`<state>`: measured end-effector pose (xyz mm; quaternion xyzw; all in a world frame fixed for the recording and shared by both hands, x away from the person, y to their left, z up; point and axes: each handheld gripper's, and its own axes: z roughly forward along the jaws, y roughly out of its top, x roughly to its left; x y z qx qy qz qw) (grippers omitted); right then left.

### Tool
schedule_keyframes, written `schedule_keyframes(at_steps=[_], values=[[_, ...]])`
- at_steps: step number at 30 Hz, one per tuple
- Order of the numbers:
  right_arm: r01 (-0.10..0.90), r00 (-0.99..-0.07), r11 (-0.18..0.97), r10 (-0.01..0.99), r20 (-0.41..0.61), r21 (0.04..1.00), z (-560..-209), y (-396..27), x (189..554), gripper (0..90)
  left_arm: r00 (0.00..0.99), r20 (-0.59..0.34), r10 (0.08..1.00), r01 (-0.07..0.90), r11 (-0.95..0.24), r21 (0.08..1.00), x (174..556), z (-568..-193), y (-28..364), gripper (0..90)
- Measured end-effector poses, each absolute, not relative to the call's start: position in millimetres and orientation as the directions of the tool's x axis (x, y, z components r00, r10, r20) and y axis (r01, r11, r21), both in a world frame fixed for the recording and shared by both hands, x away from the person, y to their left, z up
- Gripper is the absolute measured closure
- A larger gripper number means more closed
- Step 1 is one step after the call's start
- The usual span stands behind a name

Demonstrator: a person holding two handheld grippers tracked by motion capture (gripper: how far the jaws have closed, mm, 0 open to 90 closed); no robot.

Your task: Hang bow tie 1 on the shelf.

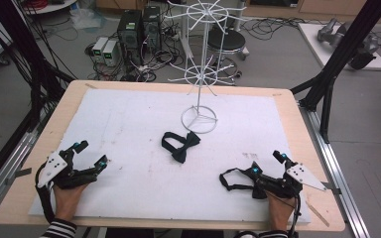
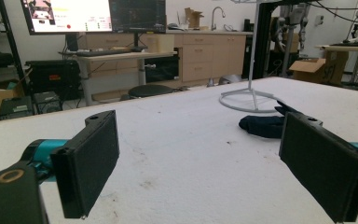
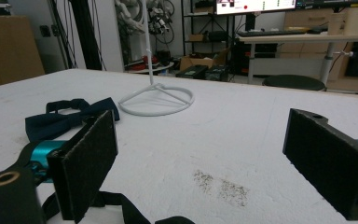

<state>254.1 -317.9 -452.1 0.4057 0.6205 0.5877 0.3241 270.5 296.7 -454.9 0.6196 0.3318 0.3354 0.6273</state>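
A black bow tie (image 1: 180, 145) lies on the white mat near the table's middle, just in front of the white wire stand (image 1: 199, 74). It shows past the right jaw in the left gripper view as a dark bow tie (image 2: 262, 126), and as a navy bow tie (image 3: 67, 120) in the right gripper view. My left gripper (image 1: 90, 153) rests open at the front left, nothing between its jaws (image 2: 196, 163). My right gripper (image 1: 268, 162) rests open at the front right (image 3: 200, 163). A black strap (image 1: 233, 179) lies beside its left jaw.
The stand's ring base (image 1: 199, 118) sits behind the bow tie, with hook arms spreading above. The white mat (image 1: 129, 124) covers most of the wooden table (image 1: 287, 114). Computers and cables lie on the floor beyond. A dirt smudge (image 3: 221, 186) marks the mat between the right jaws.
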Motion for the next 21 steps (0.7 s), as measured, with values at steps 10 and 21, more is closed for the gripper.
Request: schedule_keyframes(at_steps=[10, 21], values=[[0.12, -0.462, -0.029, 0.883, 0.081, 0.992, -452.3, -319.2, 254.1, 9.3, 0.557, 0.006, 0.83, -0.005, -0.003, 1.0, 271.0, -454.5, 295.6, 12.6], [0.121, -0.464, -0.032, 0.882, 0.085, 0.992, -452.3, -320.2, 255.2, 9.3, 0.565, 0.006, 0.825, 0.005, -0.011, 1.0, 272.3, -453.6, 295.4, 12.6]])
